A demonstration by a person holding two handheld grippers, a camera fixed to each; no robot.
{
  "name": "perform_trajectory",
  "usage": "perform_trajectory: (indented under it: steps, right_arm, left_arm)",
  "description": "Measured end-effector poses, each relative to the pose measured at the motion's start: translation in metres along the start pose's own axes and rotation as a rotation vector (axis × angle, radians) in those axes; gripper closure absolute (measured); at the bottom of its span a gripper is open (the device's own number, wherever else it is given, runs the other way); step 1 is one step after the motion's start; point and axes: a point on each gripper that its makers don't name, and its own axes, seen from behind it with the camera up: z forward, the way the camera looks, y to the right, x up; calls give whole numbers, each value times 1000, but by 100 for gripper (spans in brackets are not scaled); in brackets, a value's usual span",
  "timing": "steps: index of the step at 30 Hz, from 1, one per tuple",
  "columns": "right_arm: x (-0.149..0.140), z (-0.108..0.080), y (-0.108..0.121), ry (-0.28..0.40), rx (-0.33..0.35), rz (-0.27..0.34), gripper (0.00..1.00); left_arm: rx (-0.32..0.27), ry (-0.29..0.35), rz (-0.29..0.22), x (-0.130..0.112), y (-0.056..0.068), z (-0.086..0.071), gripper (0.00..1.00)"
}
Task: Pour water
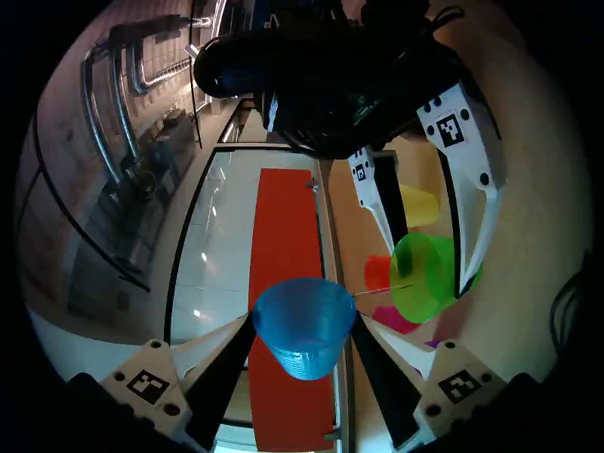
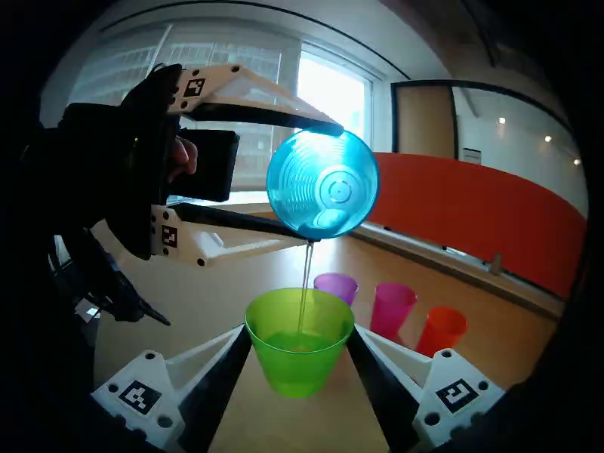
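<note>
My left gripper [image 1: 302,326] is shut on a blue cup [image 1: 304,340]. In the right gripper view that blue cup [image 2: 323,185] is tipped over, its base facing the camera, and a thin stream of water [image 2: 306,283] falls from its rim. The stream lands in a green cup [image 2: 300,355], on which my right gripper [image 2: 300,336] is shut, directly below the blue cup. A little water lies in the green cup. The left gripper view has the green cup [image 1: 423,278] at the right, between the right gripper's white fingers [image 1: 477,174].
Purple [image 2: 336,287], magenta [image 2: 392,306] and orange [image 2: 440,328] cups stand on the wooden table [image 2: 211,294] behind the green cup. A yellow cup [image 1: 419,205] stands farther off. An orange partition [image 2: 483,211] and windows lie beyond. A gloved hand [image 2: 128,174] holds the left gripper.
</note>
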Motion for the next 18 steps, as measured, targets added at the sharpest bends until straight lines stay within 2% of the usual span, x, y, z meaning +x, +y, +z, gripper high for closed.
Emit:
perform_trajectory:
  steps: [18]
  right_arm:
    - [3, 0, 1, 7, -1, -1, 9]
  left_arm:
    - [16, 7, 55, 2, -4, 5, 12]
